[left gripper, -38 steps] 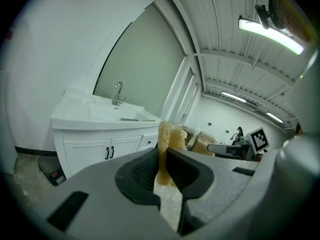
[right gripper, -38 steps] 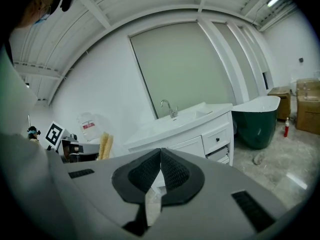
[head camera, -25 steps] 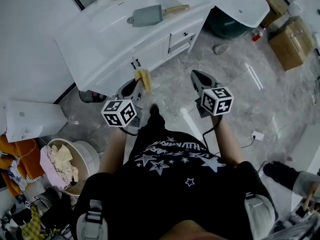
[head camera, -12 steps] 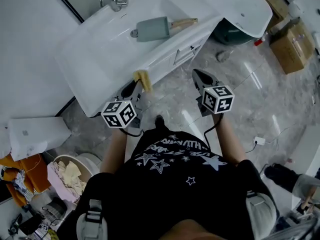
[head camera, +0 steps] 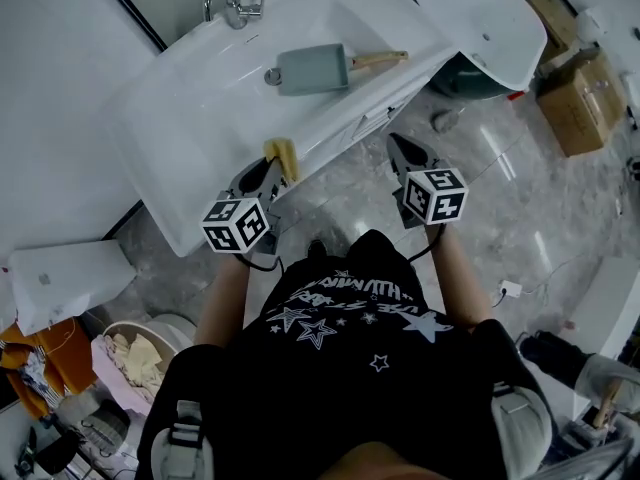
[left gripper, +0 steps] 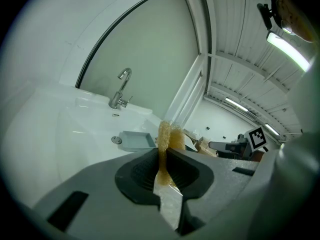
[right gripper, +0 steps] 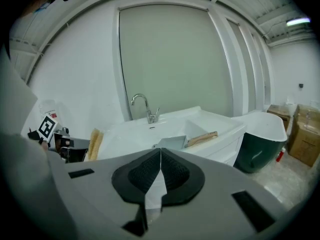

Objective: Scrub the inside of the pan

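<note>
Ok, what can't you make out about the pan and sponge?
Head view: the pan is too small to show dirt inside.
Left gripper view: the sponge hides the pan's right side.
Right gripper view: the right gripper cuts off the pan's base.
The sponge's lower part is hidden inside the left gripper.

"How much of the sponge (left gripper: pixel 169 133) can you see?"

"Only its top. The rest is pinched out of sight inside the left gripper (left gripper: pixel 164 156). In the head view, the marker cube (head camera: pixel 238 225) covers the hand behind it."

"And the pan (right gripper: pixel 172 143)?"

"Ahead of the right gripper (right gripper: pixel 160 153), its near edge sinks behind the jaw body and its inside doesn't show. The small round thing (head camera: pixel 272 75) beside it is too small to name."
</note>
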